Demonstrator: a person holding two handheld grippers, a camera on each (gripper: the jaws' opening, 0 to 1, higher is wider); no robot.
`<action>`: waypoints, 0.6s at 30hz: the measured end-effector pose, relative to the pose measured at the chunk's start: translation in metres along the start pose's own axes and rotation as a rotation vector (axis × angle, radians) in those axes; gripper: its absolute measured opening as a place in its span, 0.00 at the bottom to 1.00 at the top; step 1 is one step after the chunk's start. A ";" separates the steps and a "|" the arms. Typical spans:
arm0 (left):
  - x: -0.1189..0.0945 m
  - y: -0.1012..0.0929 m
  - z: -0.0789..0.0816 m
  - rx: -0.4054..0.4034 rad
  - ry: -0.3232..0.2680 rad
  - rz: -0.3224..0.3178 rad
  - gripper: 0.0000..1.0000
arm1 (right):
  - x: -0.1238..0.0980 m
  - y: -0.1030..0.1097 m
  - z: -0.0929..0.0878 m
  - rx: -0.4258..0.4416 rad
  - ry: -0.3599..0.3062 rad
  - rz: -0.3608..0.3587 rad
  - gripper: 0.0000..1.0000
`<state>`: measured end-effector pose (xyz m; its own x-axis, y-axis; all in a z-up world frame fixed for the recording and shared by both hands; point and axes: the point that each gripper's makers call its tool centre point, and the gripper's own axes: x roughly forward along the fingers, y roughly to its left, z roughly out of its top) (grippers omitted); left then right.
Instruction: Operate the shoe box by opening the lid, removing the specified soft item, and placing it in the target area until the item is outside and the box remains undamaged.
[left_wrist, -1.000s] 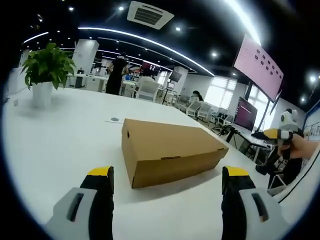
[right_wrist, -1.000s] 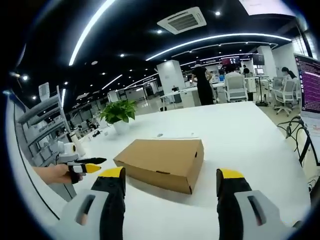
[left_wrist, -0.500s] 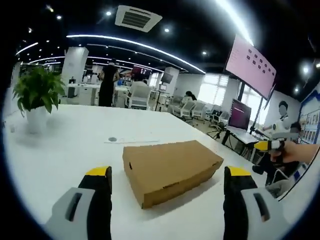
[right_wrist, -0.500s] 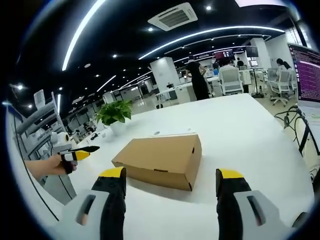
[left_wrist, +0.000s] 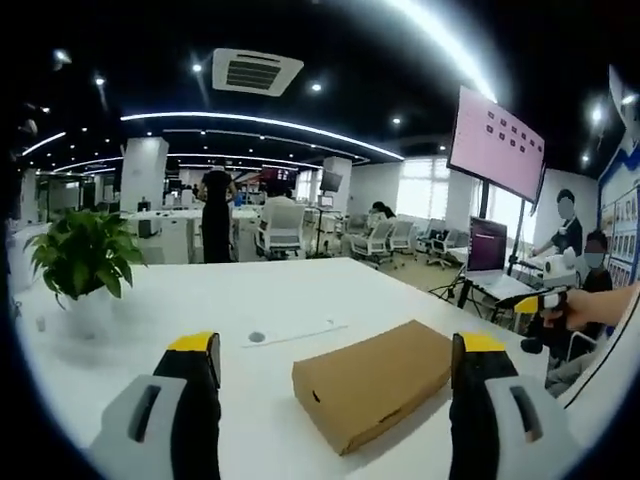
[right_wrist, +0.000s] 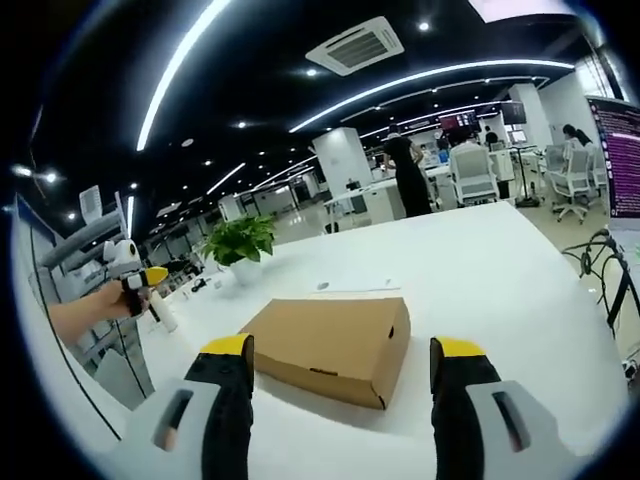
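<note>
Both claws released, hovering short of the shoe box, lid not yet opened.
Left claw (left_wrist: 335, 375) has the shoe box (left_wrist: 372, 380) lower centre; right claw (right_wrist: 340, 380) frames it centre (right_wrist: 332, 343) on the white table (right_wrist: 480, 260). Approach step, I'd say. Next: get a jaw under the lid edge and lift gently.

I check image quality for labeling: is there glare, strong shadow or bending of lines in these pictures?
Left gripper view: ceiling strips blown out, table bright, box sharp with a soft shadow. Right gripper view: light strips curve strongly from fisheye, box sharp, its near side darker, far desks small and soft.
</note>
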<state>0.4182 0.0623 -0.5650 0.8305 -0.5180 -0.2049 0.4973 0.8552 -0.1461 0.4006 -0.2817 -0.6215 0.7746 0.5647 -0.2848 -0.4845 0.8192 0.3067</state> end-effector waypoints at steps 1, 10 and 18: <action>0.002 -0.004 -0.008 -0.012 0.017 -0.004 0.97 | 0.002 0.000 0.000 -0.006 0.005 0.004 0.71; 0.028 -0.043 -0.063 -0.101 0.042 -0.071 0.96 | 0.008 0.000 -0.007 -0.013 0.018 0.019 0.71; 0.039 -0.055 -0.087 -0.123 0.062 -0.096 0.94 | 0.015 0.001 -0.018 -0.037 0.062 0.043 0.71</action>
<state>0.4013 -0.0070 -0.6489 0.7613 -0.6010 -0.2432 0.5364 0.7946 -0.2846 0.4042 -0.2710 -0.6421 0.7266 0.6040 -0.3276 -0.5325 0.7963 0.2870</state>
